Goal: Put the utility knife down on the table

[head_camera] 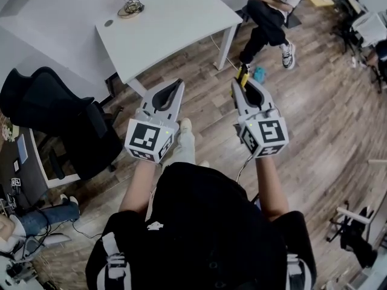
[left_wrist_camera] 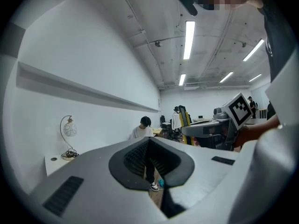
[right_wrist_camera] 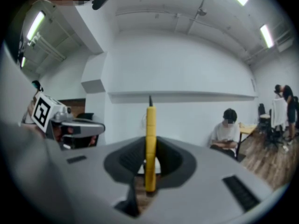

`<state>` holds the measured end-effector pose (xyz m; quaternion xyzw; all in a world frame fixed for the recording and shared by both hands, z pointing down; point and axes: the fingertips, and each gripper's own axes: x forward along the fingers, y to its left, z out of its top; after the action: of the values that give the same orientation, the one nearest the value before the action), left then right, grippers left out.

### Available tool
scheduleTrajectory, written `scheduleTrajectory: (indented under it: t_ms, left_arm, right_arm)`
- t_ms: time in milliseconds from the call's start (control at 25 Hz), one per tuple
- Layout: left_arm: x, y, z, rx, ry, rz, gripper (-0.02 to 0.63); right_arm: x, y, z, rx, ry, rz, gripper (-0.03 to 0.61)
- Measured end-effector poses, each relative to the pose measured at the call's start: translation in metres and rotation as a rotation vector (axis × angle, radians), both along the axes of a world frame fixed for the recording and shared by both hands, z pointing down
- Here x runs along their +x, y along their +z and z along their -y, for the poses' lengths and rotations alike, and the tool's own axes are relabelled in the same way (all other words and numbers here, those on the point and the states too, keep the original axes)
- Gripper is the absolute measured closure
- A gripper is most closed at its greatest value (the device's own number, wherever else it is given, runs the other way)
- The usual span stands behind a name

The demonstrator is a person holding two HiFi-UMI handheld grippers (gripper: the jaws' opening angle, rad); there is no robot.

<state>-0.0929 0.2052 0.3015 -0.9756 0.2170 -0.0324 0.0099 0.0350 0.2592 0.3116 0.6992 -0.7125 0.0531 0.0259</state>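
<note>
— Head view: what do you record?
— I record the right gripper [head_camera: 245, 84] clamped on the utility knife [head_camera: 243, 73], whose yellow body pokes out past the jaw tips. It hangs over the wood floor [head_camera: 314, 101], off the near right corner of the table [head_camera: 181, 29] and clear of it.
— Left gripper view?
— The left gripper [left_wrist_camera: 149, 143] has its jaws together, with nothing between them.
— Right gripper view?
— I note the knife [right_wrist_camera: 150, 143] standing upright, pinched between the closed jaws, its dark tip above them.
</note>
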Motion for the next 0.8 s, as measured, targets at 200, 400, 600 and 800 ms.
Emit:
scheduleTrajectory:
  t_ms: [200, 400, 600, 800]
  left_arm:
    - [0.019, -0.003, 0.033, 0.001, 0.002, 0.003, 0.595]
    - [0.04, -0.007, 0.065, -0.005, 0.013, 0.009, 0.595]
    - [0.047, -0.003, 0.105, -0.013, 0.021, 0.007, 0.595]
    - [0.054, -0.004, 0.151, -0.032, 0.031, 0.004, 0.595]
  right_arm:
    - [0.018, 0.0, 0.03, -0.007, 0.0, 0.002, 0.499]
    - [0.037, -0.003, 0.064, -0.014, 0.005, 0.005, 0.499]
    - [0.044, 0.002, 0.102, -0.028, 0.013, 0.006, 0.499]
    - [0.05, 0.002, 0.146, -0.046, 0.024, 0.008, 0.499]
